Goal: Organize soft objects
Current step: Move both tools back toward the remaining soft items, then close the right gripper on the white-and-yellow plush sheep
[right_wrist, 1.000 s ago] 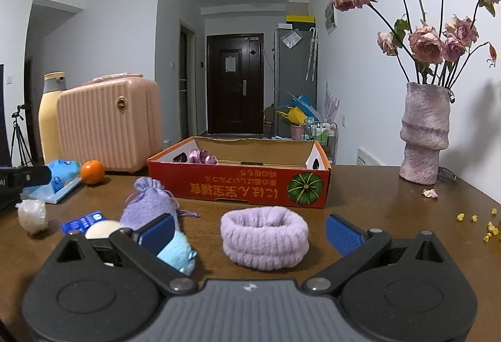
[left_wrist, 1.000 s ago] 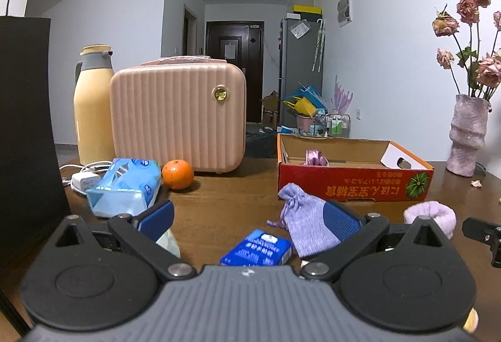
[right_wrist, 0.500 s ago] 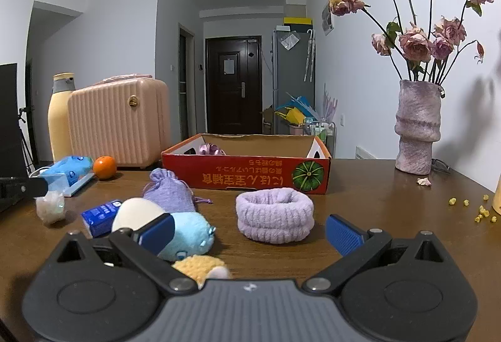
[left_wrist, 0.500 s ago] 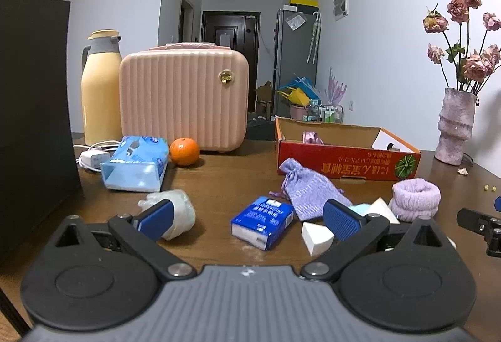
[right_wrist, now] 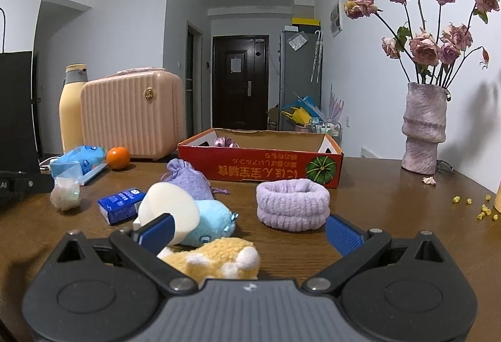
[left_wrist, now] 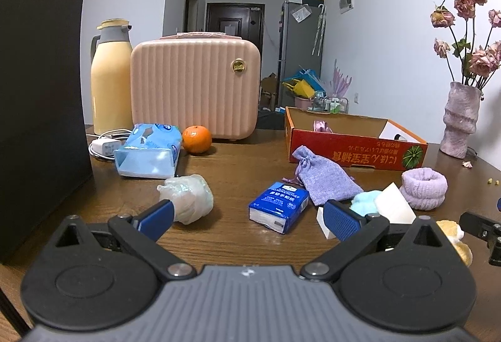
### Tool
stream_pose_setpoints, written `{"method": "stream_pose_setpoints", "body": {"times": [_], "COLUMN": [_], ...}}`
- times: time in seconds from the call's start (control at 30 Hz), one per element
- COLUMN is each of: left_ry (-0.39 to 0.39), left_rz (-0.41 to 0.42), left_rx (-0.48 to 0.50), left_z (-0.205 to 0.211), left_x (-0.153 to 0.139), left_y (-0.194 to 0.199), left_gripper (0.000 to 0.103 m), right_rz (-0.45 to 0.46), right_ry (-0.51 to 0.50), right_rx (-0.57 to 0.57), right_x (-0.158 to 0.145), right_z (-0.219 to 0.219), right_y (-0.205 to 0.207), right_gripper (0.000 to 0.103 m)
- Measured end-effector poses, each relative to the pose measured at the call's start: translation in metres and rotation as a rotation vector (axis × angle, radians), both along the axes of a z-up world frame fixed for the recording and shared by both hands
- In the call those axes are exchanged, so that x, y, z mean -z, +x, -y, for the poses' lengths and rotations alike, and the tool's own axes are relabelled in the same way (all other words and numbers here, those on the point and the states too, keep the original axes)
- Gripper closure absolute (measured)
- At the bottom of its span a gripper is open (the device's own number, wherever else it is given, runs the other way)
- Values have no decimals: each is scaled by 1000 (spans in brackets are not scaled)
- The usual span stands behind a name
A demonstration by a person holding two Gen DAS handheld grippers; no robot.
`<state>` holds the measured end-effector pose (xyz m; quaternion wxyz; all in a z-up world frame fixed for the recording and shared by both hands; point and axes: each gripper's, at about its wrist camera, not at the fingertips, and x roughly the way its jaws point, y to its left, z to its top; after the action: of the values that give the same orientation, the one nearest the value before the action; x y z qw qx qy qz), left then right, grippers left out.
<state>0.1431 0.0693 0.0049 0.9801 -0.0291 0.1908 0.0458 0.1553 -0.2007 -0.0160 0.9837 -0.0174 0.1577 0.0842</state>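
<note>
Readable text: the blue tissue pack (left_wrist: 278, 206) shows "HANDKERCHIEF" plus small Chinese print; the red box (right_wrist: 260, 165) has a line of yellow Chinese characters, upside down, beside a green pumpkin graphic. The pink case (left_wrist: 195, 88) carries a round gold badge, too small to read. Soft items sit mid-table in a loose cluster near the box: lilac drawstring pouch (left_wrist: 322, 175), ribbed lilac knit ring (right_wrist: 292, 204), light-blue plush (right_wrist: 208, 221) touching a white sponge (right_wrist: 169, 210), and a yellow fleece plush (right_wrist: 216, 259) nearest the right gripper (right_wrist: 249, 229). A pale crumpled wad (left_wrist: 188, 196) lies further left, just beyond the left gripper (left_wrist: 247, 216). A pink satin item (right_wrist: 224, 141) lies inside the box. Both grippers have jaws spread wide, holding nothing, low over the table (left_wrist: 238, 166). Far left: orange (left_wrist: 196, 139), blue wipes pack (left_wrist: 148, 151), yellow thermos (left_wrist: 111, 80). Vase (right_wrist: 424, 129) with dried roses far right.
</note>
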Motion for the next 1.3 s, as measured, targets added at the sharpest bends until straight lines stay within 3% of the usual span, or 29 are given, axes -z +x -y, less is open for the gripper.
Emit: {"method": "stream_pose_setpoints", "body": {"times": [0.17, 0.33, 0.57, 0.83, 0.93, 1.2, 1.3], "left_ry": [12, 13, 19, 25, 26, 28, 28], "left_rz": [-16, -27, -46, -63, -67, -71, -71], "left_rx": [-2, -5, -10, -13, -15, -17, -18], "left_z": [3, 3, 3, 4, 4, 4, 4], "left_x": [3, 4, 7, 11, 12, 13, 13], "left_y": [2, 4, 8, 11, 11, 12, 12], "left_gripper": [0, 0, 0, 0, 0, 0, 0], "right_rz": [-43, -144, -276, -364, -393, -383, -373], "right_ry": [-11, -42, 67, 232, 274, 325, 347], "right_rx": [-12, -4, -14, -83, -124, -132, -125], "right_x": [3, 13, 23, 31, 32, 30, 29], "right_z": [-8, -17, -11, 4, 9, 20, 25], "right_y": [9, 27, 50, 59, 63, 62, 61], "right_gripper": [0, 0, 3, 26, 30, 53, 55]}}
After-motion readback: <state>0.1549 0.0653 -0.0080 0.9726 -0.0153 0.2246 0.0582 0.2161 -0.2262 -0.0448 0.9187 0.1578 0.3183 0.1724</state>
